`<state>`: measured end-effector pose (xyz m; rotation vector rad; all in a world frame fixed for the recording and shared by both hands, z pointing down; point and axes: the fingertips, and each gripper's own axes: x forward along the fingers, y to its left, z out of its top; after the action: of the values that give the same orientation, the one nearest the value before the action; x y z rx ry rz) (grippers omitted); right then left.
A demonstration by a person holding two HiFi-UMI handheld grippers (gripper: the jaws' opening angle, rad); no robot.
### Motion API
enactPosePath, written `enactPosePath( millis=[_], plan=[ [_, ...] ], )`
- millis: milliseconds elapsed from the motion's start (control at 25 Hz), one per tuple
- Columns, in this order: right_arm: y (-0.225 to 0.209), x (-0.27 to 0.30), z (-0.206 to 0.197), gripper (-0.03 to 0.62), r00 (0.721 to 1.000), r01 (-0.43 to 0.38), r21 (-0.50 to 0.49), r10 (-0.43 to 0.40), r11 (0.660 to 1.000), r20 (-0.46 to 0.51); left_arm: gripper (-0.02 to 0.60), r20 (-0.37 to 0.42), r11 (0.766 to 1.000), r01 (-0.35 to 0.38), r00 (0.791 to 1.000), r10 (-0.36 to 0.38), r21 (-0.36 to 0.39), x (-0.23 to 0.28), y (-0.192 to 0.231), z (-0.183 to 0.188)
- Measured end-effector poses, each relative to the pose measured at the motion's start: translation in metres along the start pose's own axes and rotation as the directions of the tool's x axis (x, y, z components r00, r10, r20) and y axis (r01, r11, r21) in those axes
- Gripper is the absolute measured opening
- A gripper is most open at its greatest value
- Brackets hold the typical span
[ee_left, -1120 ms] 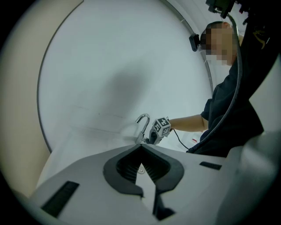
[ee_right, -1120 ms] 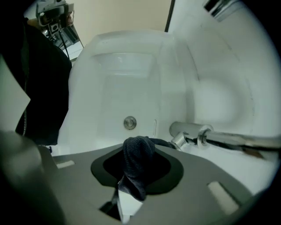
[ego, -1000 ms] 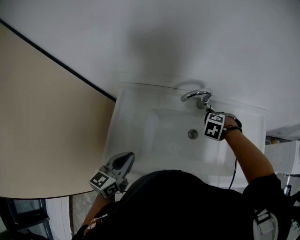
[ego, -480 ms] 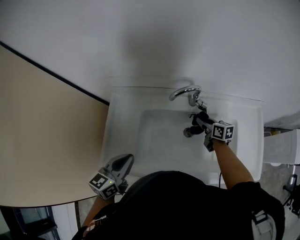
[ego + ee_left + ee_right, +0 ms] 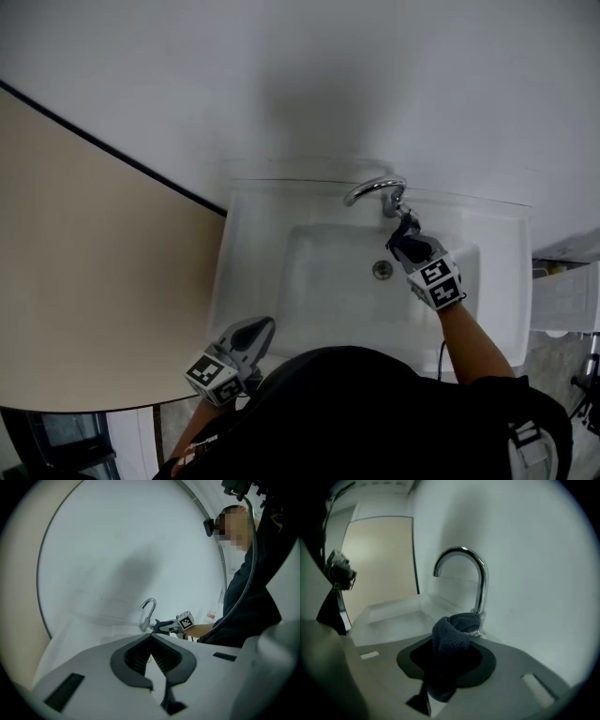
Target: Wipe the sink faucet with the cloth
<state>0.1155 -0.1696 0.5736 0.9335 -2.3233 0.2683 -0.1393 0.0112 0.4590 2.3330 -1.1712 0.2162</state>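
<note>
Sink (image 5: 253, 234): white rectangular unit with a glossy finish, a recessed rectangular basin with rounded corners and a flat rim all round. In the basin there is a round metal drain fitting (image 5: 382, 270), just left of the right gripper (image 5: 407, 234) and slightly nearer the person. The right gripper is clenched on the cloth (image 5: 449, 637), a dark blue-grey knit or terry fabric with a ribbed texture. It is bunched into a thick roll that fills the gap between the jaws and bulges out ahead of them. Directly ahead of that gripper is the faucet (image 5: 480, 581), a chromed, polished gooseneck tube with a straight stem, its arch curling over to the left and its outlet facing down. The cloth's front end sits at the foot of the stem and looks to be touching it, low down near the base flange. The gripper points down at an angle over the back right of the basin. The left gripper (image 5: 151, 639) is fully closed, pads together with nothing between them. It sits well clear of the faucet, off the sink's near left corner, and points roughly towards the faucet. The grey gripper bodies are matt plastic with black ribbed pads. Behind the faucet is a plain white wall (image 5: 375, 75), and left of the left gripper is a flat beige panel (image 5: 84, 262).
</note>
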Motion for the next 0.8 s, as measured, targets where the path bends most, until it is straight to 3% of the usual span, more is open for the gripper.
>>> enactPosePath(
  millis=[120,200,240,400,480,560,640,720,800],
  plan=[
    [-0.016,-0.004,0.021,0.094,0.995,0.068,-0.26,-0.084,0.963,-0.049,0.0,0.016,1.0,0.01,1.0,-0.01,-0.003,0.002,0.002,-0.001],
    [-0.036,0.012,0.017,0.094,0.98,0.032,-0.343,-0.097,0.939,-0.173,0.0,0.02,1.0,0.011,1.0,-0.011,-0.003,0.003,0.002,-0.002],
    [-0.045,0.023,0.01,0.094,0.96,-0.017,-0.357,-0.085,0.934,-0.267,0.0,0.023,1.0,0.012,1.0,-0.012,-0.002,0.003,0.002,-0.002],
    [-0.05,0.05,-0.022,0.094,0.802,-0.238,-0.365,-0.03,0.9,-0.596,0.0,0.026,1.0,0.006,1.0,-0.006,-0.009,0.002,-0.001,-0.001],
    [-0.044,0.053,-0.031,0.092,0.725,-0.314,-0.407,-0.06,0.858,-0.686,0.0,0.028,1.0,0.003,1.0,-0.002,-0.02,0.0,0.0,-0.001],
    [-0.037,0.047,-0.039,0.087,0.675,-0.367,-0.415,-0.068,0.833,-0.734,0.0,0.033,1.0,-0.005,0.999,0.005,-0.012,-0.003,0.0,0.0],
    [-0.034,0.03,-0.039,0.087,0.67,-0.373,-0.364,-0.024,0.854,-0.742,0.0,0.036,1.0,-0.014,0.999,0.014,-0.009,-0.008,0.0,0.001],
    [-0.032,0.004,-0.03,0.089,0.704,-0.339,-0.267,0.055,0.902,-0.708,0.0,0.045,1.0,-0.025,0.999,0.025,-0.012,-0.014,0.005,0.002],
    [-0.02,-0.02,-0.027,0.089,0.747,-0.34,-0.076,0.22,0.938,-0.627,0.0,0.052,0.999,-0.04,0.998,0.042,-0.029,-0.021,0.015,-0.001]
  ],
)
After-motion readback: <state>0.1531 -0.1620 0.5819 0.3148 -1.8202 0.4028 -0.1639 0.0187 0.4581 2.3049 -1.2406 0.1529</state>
